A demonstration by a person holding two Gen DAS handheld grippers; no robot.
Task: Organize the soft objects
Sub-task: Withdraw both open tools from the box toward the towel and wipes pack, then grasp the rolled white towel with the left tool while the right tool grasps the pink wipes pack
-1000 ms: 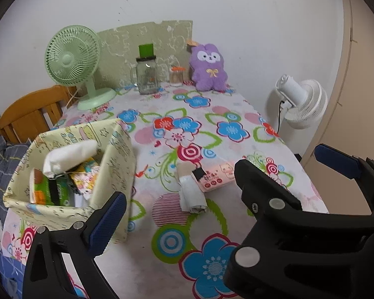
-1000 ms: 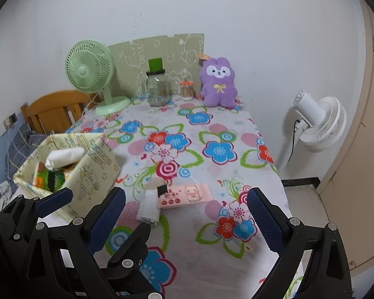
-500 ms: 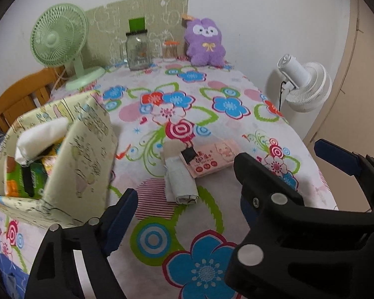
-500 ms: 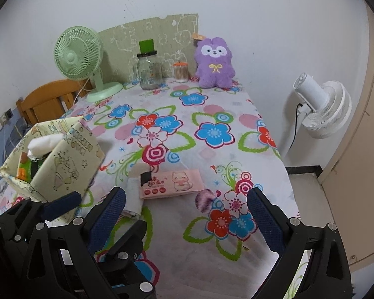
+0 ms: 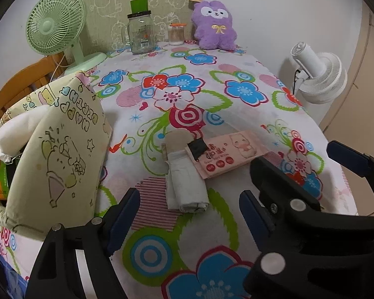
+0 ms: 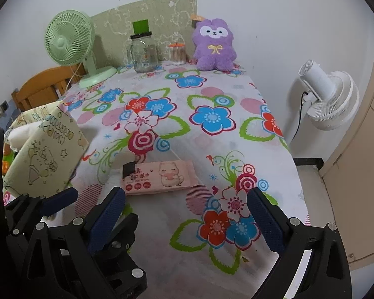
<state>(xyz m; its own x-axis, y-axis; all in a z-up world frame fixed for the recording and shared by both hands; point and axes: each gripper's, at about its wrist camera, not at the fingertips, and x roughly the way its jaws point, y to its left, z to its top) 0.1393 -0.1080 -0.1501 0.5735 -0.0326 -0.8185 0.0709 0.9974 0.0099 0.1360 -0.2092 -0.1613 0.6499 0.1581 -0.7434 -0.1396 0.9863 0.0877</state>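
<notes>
While both claws hang low over the bench with nothing between their pads, these are my notes.

Left claw [image 5: 187, 211]: spread, empty; its jaws have just been closing a little, nothing caught between them.

Right claw [image 6: 187, 214]: spread wide, empty, pads clear of the flowered cloth.

White roll [image 5: 187, 186]: lies on the bench [image 5: 236, 129] just ahead of the left claw, in line with the gap between the pads, long axis pointing away from me.

Pink tissue pack [image 6: 159, 177]: just ahead of the right claw, toward its left finger, its near-left corner overlapping the roll's far end.

Fabric bin [image 5: 62, 154]: close off the left claw's left finger, already holding a white roll and some packets.

Step in hand, my judgement: take the roll with the left claw.

How to do it well: I would come down straddling the roll across its width, near its middle, staying on my side of the pack so it does not drag along; close softly, since it looks squashy.

Risk: pinching the tablecloth with the roll.

Left view only: the whole roll and the bin's contents.

Right view only: the pack's full face; the roll is mostly hidden behind the left claw.
</notes>
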